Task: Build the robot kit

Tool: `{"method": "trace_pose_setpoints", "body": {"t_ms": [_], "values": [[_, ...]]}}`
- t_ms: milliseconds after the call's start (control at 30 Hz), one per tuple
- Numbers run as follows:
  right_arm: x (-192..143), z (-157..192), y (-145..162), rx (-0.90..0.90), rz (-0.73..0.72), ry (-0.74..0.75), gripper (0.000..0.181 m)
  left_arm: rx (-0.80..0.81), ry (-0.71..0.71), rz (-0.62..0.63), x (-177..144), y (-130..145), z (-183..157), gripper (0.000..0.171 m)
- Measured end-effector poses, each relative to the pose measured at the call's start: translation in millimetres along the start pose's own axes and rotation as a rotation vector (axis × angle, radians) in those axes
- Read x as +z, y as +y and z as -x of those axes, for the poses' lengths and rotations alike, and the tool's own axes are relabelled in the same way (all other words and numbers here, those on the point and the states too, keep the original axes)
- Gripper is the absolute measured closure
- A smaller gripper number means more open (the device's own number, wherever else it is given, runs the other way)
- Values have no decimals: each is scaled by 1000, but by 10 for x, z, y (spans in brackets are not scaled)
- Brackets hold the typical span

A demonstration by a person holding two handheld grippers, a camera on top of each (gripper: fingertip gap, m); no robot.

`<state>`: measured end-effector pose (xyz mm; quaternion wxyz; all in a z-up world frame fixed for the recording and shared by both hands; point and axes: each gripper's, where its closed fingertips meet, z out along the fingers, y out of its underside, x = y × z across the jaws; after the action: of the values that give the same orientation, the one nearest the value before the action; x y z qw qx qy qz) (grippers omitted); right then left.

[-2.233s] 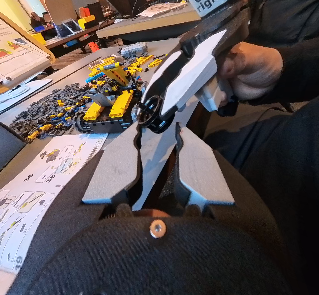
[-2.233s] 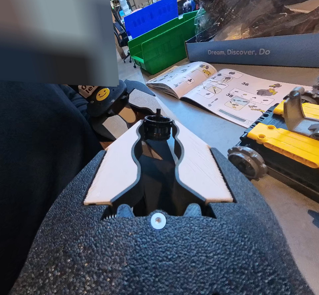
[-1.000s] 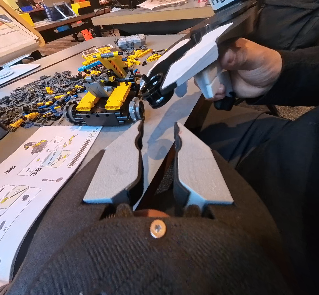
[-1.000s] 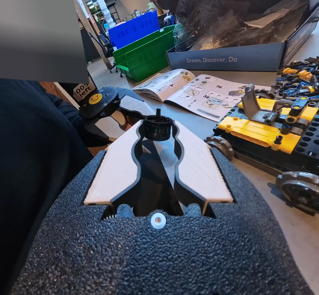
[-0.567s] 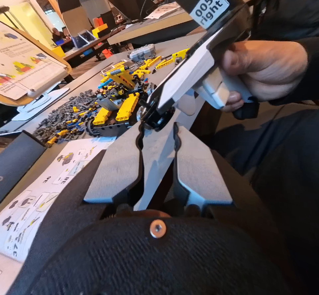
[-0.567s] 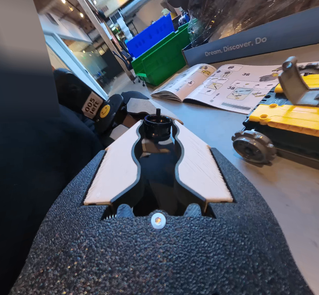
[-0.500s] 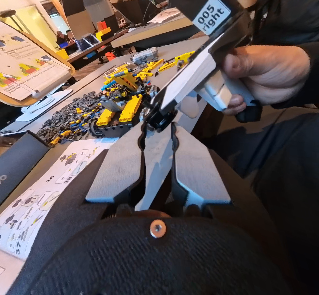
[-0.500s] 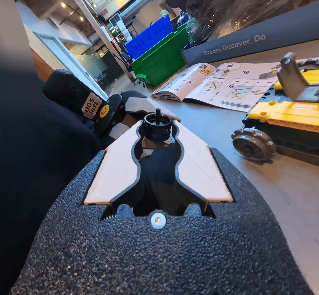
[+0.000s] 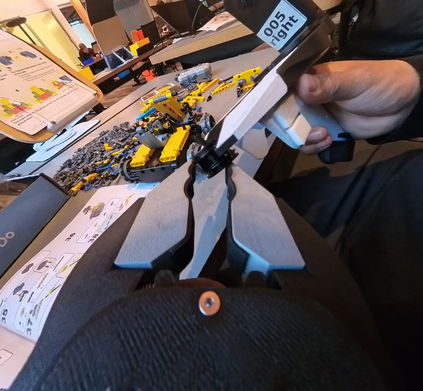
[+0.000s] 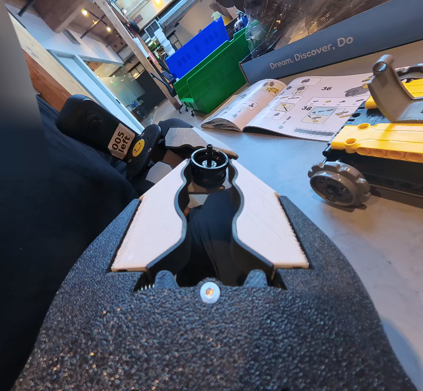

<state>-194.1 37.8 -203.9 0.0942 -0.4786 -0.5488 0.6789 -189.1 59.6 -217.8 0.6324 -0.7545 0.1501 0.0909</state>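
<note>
Grey tabletop (image 10: pixel 286 162) carries a dark box (image 10: pixel 320 54), an open instruction booklet (image 10: pixel 297 107), a yellow-and-black toy vehicle (image 9: pixel 160 148) and a heap of loose parts (image 9: pixel 91 160). Right gripper (image 10: pixel 209 169), tilted down, jaws clenched on a small black wheel (image 10: pixel 209 167). Left gripper (image 9: pixel 210 173) points at it; fingertips (image 9: pixel 191 171) flank the wheel, jaws partly parted, contact unclear.

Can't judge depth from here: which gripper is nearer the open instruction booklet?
Left. The left gripper hangs just beside the instruction booklet; the right gripper, shut on the black wheel hub, sits farther off.
</note>
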Motion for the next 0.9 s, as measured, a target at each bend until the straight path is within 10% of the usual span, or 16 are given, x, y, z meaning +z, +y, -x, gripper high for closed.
{"method": "trace_pose_setpoints", "body": {"t_ms": [900], "values": [[-67,-39,-12,-18,14,18,150,-32,25,13,10,32,-20,150]]}}
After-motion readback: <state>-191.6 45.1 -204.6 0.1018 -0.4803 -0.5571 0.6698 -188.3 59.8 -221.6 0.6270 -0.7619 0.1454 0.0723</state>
